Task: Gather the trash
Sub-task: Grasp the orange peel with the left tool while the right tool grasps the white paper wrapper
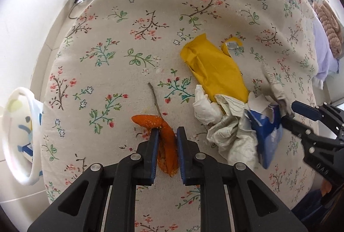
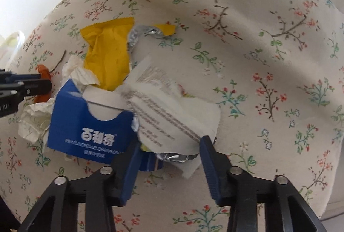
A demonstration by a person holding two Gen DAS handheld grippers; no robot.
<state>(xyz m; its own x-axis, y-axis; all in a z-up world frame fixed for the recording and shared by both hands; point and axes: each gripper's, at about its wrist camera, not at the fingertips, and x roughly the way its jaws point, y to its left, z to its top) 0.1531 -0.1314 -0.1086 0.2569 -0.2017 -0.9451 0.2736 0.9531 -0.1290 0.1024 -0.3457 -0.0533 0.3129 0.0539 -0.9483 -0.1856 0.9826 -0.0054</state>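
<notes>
L jaws clamp orange peel; R jaws straddle printed wrapper.

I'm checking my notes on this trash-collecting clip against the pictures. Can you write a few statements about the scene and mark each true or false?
1. The left gripper is shut on a piece of orange peel. True.
2. The blue carton is sealed and upright. False: it is torn open and lies among crumpled paper.
3. The yellow wrapper lies on a floral tablecloth. True.
4. The right gripper holds the thin twig. False: a printed wrapper with foil lining lies between its jaws.
5. A white bin stands on the table. False: it is beyond the table's edge, lower down.
</notes>
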